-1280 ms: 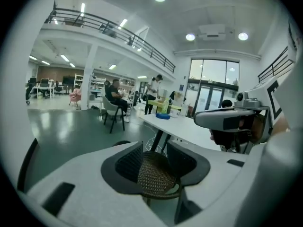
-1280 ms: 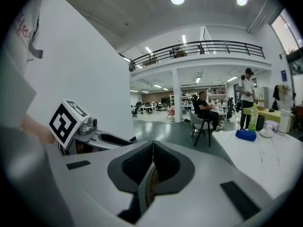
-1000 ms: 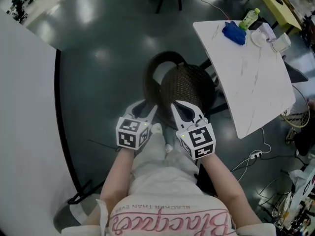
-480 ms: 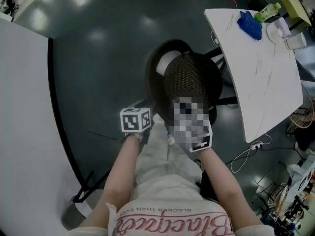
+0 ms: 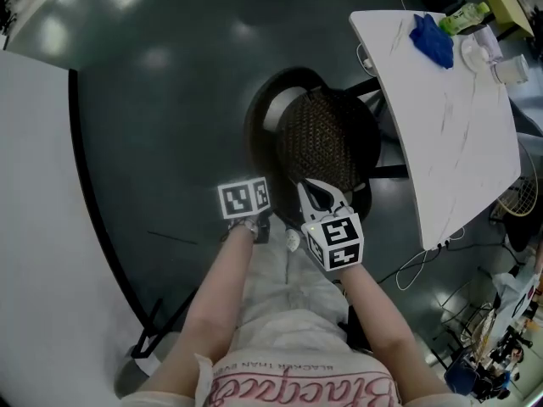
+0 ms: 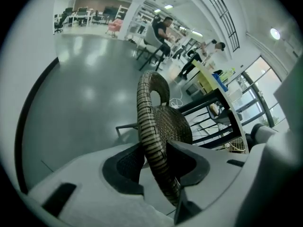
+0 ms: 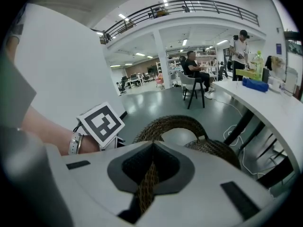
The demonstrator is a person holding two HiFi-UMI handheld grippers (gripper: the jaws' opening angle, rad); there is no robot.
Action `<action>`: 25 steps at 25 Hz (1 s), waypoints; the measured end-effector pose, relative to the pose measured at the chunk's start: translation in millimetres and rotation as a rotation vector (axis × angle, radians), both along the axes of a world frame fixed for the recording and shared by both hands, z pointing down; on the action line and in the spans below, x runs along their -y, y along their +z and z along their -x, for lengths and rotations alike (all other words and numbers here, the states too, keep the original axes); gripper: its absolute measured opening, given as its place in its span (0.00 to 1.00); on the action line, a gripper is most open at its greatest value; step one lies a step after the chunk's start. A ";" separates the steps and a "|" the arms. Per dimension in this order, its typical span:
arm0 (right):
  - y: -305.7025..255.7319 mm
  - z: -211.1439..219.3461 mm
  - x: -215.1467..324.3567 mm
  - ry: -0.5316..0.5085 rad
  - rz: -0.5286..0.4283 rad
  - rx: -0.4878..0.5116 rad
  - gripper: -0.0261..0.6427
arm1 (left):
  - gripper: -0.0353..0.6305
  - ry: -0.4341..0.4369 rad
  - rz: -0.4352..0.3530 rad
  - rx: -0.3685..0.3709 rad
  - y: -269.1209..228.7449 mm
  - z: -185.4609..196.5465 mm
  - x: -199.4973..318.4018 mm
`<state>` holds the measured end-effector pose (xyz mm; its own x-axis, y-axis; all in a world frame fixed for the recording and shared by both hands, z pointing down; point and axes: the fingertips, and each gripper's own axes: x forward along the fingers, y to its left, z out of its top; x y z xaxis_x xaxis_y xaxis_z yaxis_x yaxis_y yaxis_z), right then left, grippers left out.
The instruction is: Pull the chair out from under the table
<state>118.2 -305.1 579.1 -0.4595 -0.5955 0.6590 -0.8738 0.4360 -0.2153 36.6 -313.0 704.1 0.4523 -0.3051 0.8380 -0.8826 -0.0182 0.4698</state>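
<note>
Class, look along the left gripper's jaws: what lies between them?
The chair's woven rim runs between the left gripper's jaws, which close on it. The left gripper view shows this plainly.

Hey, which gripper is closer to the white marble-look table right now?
Right. The right gripper sits at the back rim of the dark woven wicker chair, on the side toward the white marble-look table; the left gripper straddles that rim farther away.

One wicker chair (image 5: 322, 142), one white table (image 5: 458, 142), one blue cloth (image 5: 431, 41) and one green bottle (image 5: 465, 13) are in view. Two grippers show: left gripper (image 6: 155, 148), right gripper (image 7: 151, 145).
</note>
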 end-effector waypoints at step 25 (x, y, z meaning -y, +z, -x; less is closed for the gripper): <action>8.7 -13.2 -64.5 -0.101 0.011 -0.011 0.04 | 0.14 -0.189 -0.010 0.100 6.9 38.2 -10.2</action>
